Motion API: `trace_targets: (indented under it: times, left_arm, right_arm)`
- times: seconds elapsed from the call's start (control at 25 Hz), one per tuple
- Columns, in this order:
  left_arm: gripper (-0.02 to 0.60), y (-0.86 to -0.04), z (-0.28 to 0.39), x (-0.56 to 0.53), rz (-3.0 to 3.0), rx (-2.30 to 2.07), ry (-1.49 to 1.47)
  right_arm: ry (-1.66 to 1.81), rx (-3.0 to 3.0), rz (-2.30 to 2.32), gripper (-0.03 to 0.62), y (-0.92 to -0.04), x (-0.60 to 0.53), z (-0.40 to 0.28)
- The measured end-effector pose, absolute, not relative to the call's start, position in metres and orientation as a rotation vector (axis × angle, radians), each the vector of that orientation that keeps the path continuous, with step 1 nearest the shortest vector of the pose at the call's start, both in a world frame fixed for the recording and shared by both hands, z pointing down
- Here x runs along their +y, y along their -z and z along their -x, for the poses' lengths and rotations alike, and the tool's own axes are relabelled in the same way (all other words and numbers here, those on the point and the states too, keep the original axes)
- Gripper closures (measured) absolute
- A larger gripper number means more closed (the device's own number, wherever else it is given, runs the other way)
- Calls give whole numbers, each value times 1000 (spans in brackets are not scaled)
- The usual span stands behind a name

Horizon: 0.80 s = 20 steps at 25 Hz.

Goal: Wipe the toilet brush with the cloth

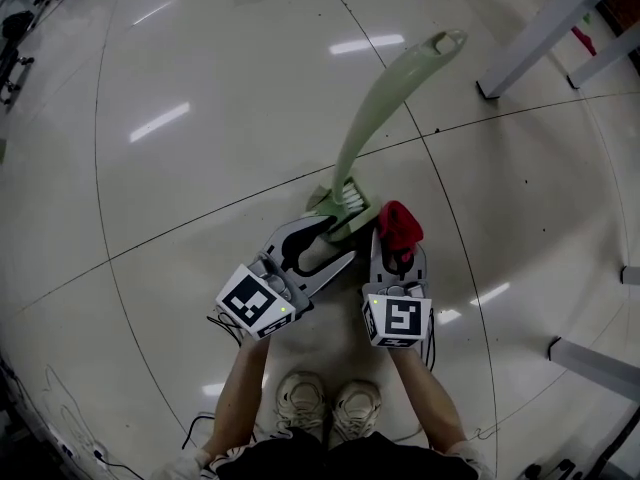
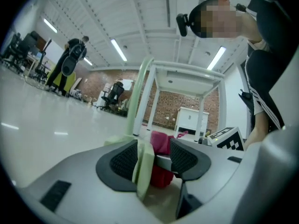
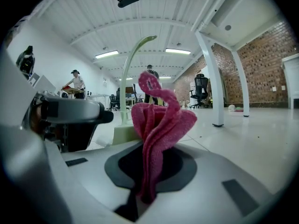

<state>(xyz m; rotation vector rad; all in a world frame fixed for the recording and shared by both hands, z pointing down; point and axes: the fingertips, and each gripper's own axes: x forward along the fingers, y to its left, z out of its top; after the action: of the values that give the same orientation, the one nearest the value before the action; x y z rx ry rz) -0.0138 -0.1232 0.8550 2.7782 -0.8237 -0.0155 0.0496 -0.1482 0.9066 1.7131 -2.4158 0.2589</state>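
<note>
An open office hall: swivel chairs [image 2: 112,92], white tables [image 2: 187,74], brick wall [image 3: 275,64], strip lights [image 2: 118,49].

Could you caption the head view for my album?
Left gripper holds a green toilet brush; right gripper holds a red cloth beside its head.

Glossy tiled floor [image 1: 200,168], white table legs [image 1: 545,28] at upper right, sneakers [image 1: 330,403] at bottom edge, cables [image 1: 60,438] lower left. Background: brick wall [image 2: 163,106], white cabinet [image 2: 189,118], office chair [image 2: 112,93], standing person [image 2: 70,59].
</note>
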Motion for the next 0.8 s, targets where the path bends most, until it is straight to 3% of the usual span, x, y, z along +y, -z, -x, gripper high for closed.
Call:
trace_targets:
  times: [0.28, 0.8]
  left_arm:
    - [365, -865, 64, -181, -2783, -1070, -102]
    - [370, -883, 41, -172, -2711, -685, 10]
  right_arm:
    - [-270, -2418, -1715, 563, -906, -147, -51]
    - [-372, -2471, -1671, 563, -898, -145, -45]
